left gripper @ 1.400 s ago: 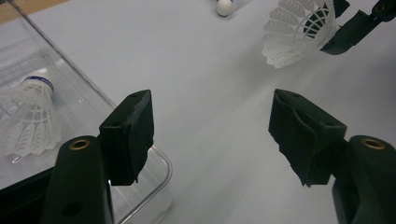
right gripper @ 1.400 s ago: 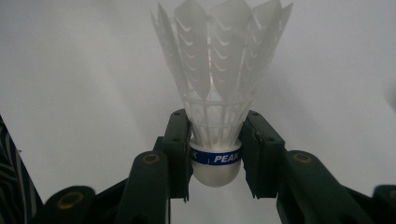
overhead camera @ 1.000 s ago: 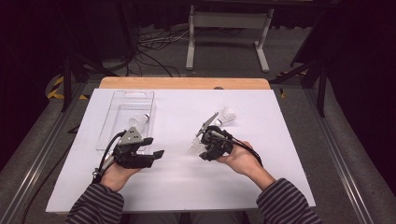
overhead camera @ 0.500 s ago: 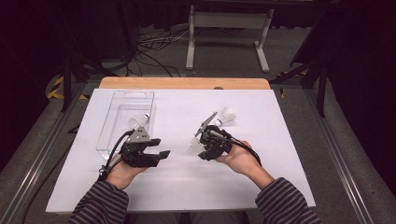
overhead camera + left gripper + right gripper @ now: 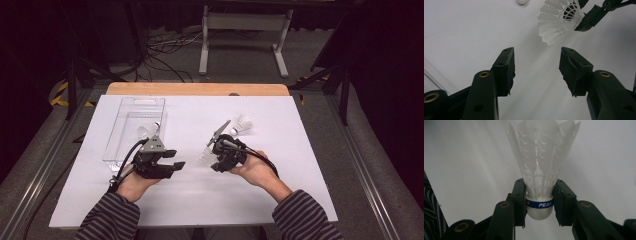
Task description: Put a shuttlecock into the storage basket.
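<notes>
Now the left tongs (image 5: pixel 536 72), nudged nearer, gape empty before the shuttlecock (image 5: pixel 540 170) clamped in the right tongs (image 5: pixel 539 202), suggesting handover.

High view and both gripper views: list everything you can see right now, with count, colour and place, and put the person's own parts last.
table cover: one, white, spread over the table
wooden table edge: one, light brown, along the far side
clear tray: one, transparent, far left of the cover
shuttlecock in tray: one, white, lying in the tray's near part
loose shuttlecock: one, white, on the cover beyond the right gripper
held shuttlecock: one, white with a blue band reading PEAK, clamped at its base
left gripper: one, black, jaws apart and holding nothing, right of the tray
right gripper: one, black, closed on the held shuttlecock
sleeves: two, striped, at the near edge
</notes>
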Tool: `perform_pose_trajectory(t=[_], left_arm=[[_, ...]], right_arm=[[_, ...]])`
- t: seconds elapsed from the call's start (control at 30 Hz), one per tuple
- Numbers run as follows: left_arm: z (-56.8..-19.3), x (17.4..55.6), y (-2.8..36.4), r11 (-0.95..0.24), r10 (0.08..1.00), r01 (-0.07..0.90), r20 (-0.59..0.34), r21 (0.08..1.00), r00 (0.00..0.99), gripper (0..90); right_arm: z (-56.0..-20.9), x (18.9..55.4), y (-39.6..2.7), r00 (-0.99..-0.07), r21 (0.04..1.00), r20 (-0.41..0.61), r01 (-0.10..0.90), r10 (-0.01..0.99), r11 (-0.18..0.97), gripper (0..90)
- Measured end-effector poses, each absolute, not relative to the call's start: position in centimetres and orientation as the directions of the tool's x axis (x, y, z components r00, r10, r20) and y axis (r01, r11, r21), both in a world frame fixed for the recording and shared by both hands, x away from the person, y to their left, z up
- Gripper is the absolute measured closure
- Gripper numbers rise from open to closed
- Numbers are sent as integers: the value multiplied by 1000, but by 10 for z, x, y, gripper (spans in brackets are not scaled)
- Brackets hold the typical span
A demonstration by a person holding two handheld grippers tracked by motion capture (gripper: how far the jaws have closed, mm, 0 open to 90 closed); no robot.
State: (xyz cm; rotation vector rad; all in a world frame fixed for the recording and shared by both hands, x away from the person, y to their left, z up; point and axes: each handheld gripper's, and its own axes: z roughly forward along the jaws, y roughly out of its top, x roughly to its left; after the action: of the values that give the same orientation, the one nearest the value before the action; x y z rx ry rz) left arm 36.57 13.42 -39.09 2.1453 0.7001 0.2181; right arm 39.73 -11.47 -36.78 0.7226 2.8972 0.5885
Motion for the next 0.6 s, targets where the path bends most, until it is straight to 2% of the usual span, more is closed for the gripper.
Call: perform_pose_trajectory(t=[0.2, 0.6], left_arm=[[-391, 366, 129, -500, 537, 400, -88, 768, 839, 512], [-389, 366, 119, -526, 504, 383, -85, 759, 860, 529]], right_arm=[[-368, 397, -111, -887, 391, -3, 424, 462, 817, 660], [-367, 397, -104, -894, 392, -4, 410, 447, 824, 659]])
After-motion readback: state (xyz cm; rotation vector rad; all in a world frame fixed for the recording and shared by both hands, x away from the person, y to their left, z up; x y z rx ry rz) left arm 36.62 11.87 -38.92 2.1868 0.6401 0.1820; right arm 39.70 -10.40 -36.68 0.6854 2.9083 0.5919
